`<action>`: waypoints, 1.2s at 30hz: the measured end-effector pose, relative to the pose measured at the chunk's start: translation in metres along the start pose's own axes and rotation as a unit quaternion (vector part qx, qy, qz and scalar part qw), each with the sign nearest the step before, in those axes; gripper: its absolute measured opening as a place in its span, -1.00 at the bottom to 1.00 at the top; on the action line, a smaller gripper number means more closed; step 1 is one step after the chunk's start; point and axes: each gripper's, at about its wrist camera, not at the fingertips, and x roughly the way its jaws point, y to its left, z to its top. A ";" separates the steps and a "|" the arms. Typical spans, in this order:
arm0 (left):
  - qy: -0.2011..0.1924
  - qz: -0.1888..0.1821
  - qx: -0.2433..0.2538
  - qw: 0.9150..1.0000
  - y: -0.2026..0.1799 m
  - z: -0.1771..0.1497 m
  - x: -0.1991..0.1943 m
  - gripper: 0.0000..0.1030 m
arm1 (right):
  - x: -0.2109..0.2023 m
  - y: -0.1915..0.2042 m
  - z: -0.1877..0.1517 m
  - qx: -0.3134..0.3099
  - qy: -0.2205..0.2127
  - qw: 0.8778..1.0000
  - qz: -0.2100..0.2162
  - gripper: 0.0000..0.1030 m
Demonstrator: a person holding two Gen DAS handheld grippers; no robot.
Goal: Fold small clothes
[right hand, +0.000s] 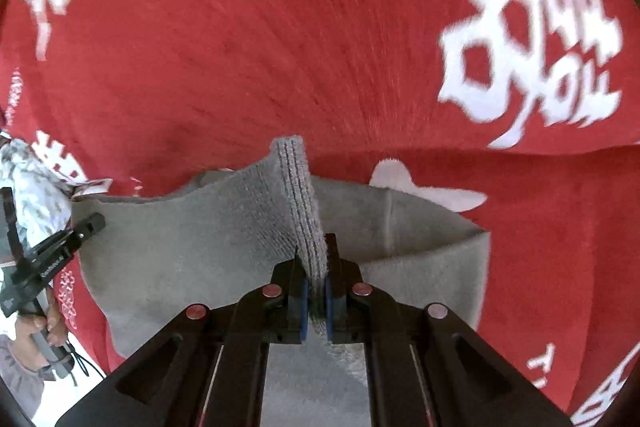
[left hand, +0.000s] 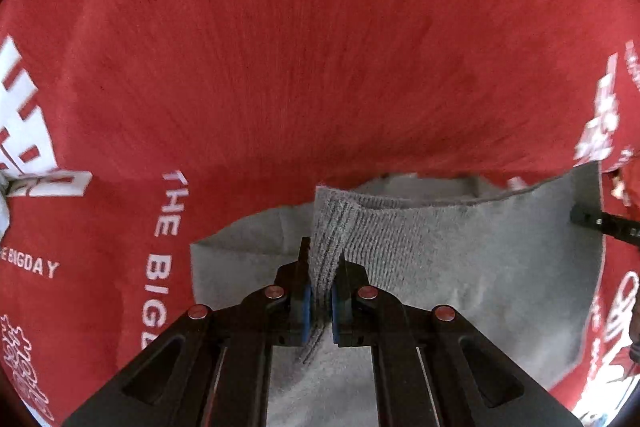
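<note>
The grey garment [left hand: 460,259] hangs over the red printed cloth [left hand: 280,47], its ribbed band pinched at both ends: the left gripper [left hand: 320,291] is clamped on one fold at 6 o'clock, and the right gripper [right hand: 316,287] likewise. This looks like the lift-and-carry step of a fold. Next, I judge, both ends must travel level and together before being laid down.

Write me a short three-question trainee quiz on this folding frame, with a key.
1. True or false: the left gripper is shut on the grey garment.
2. What does the right gripper pinch: A) the ribbed band B) the red cloth C) nothing?
3. What colour is the lettering on the red cloth?

Key: 1 true; 2 A; 3 white.
</note>
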 end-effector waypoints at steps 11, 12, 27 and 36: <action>0.036 0.090 -0.016 0.995 0.007 -0.006 0.069 0.03 | 0.075 -0.035 -0.003 0.045 0.026 0.998 -0.018 -0.86; 0.029 0.122 -0.017 0.992 0.010 -0.004 0.069 0.30 | 0.074 -0.037 -0.003 0.048 0.020 0.998 -0.022 -0.86; 0.041 0.059 -0.074 0.995 0.046 -0.037 -0.001 0.32 | 0.006 -0.052 -0.032 0.106 -0.021 0.993 -0.055 -0.14; 0.095 0.042 -0.052 0.993 0.013 -0.107 0.000 0.32 | 0.008 -0.008 -0.125 0.056 0.059 0.997 0.005 -0.14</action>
